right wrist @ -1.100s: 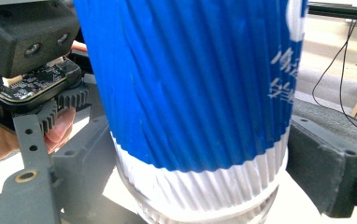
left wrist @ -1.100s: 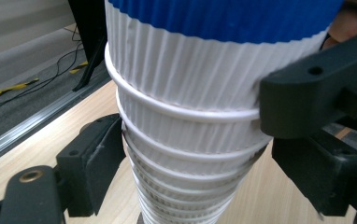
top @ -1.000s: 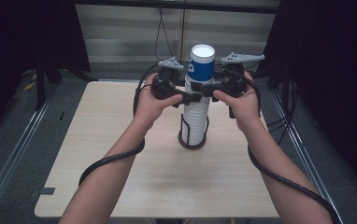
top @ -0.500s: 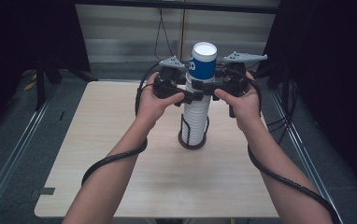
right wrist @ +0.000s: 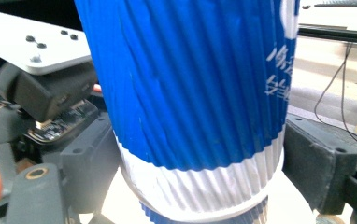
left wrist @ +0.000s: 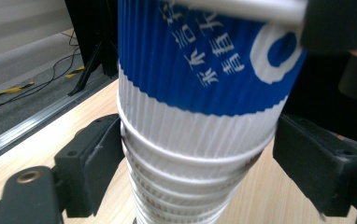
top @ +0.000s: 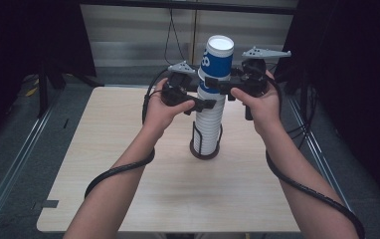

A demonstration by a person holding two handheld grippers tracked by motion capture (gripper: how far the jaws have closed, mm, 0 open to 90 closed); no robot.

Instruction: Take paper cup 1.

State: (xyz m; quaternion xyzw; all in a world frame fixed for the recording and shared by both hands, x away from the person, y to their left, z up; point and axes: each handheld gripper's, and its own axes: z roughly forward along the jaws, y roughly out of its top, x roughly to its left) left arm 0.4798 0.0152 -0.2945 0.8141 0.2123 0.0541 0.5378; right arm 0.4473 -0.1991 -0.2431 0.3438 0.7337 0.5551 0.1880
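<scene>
Claws flank the cup stack [top: 209, 127] standing in its black holder [top: 205, 149] mid-table [top: 128, 189]; left claw [top: 205, 105], just narrowing, brackets the white cups [left wrist: 186, 186], apparently pressing; right claw [top: 213, 84] clamps the blue top cup [right wrist: 190, 84]; judged step: separating it; next, lift straight upward.

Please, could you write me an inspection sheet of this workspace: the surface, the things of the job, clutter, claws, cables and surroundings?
Surface: light wooden table, bare around the holder.
Job's things: tall stack of white ribbed paper cups, upside down, standing upright in a black wire holder; blue-and-white ribbed paper cup on top.
Clutter: nothing seen.
Claws: left claw around the white stack, jaws have just been closing, pads against the rims; right claw clamped on the blue-and-white cup.
Cables: black cables trail along both forearms.
Surroundings: grey floor, dark curtains.
</scene>
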